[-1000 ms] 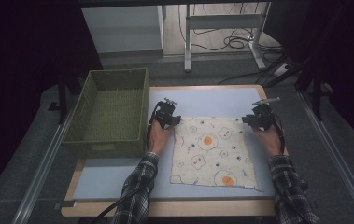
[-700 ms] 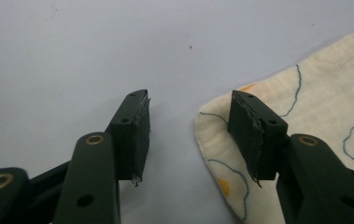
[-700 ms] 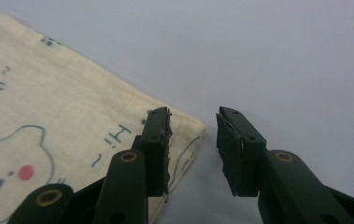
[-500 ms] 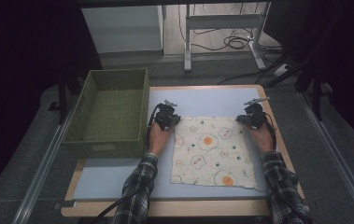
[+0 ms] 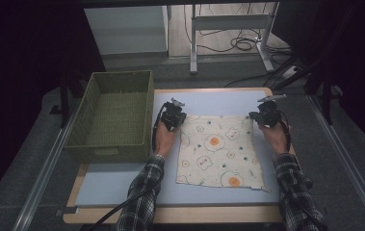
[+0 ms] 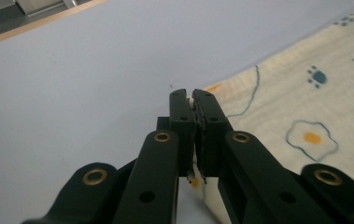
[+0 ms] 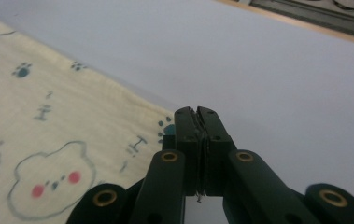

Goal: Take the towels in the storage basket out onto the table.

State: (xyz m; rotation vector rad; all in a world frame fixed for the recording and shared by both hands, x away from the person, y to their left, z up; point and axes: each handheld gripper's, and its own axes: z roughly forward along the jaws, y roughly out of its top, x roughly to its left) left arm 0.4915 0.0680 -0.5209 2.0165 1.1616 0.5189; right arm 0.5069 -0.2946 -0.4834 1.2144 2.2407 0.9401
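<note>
Lying flat on the pale blue mat (image 5: 122,185), the cloth (image 5: 218,151) spread between the person's two hands, its printed eggs and bears facing up. The left gripper (image 5: 174,115) sat at the cloth's far left corner, and in the left gripper view (image 6: 193,105) its jaws were pressed together with a thin edge of cream fabric pinched between them, the corner of the cloth (image 6: 300,93) running off to the right. The right gripper (image 5: 266,114) sat at the far right corner. In the right gripper view (image 7: 196,116) its jaws were likewise together over the cloth's (image 7: 58,135) corner, a frayed sliver of fabric showing in the seam between them, so it too was clamped on the cloth. Both corners stayed low, close to the mat, and the cloth's near edge lay toward the person, near the front of the mat.

The left hand (image 5: 165,139) and right hand (image 5: 274,137) came up from plaid sleeves (image 5: 144,197) on either side of the cloth. The green basket (image 5: 93,101) stood just left of the mat, beside the left gripper but apart from it, on the side of the wooden table (image 5: 170,215). Beyond the table, cables (image 5: 238,43) lay on the floor behind a metal stand (image 5: 228,21).
</note>
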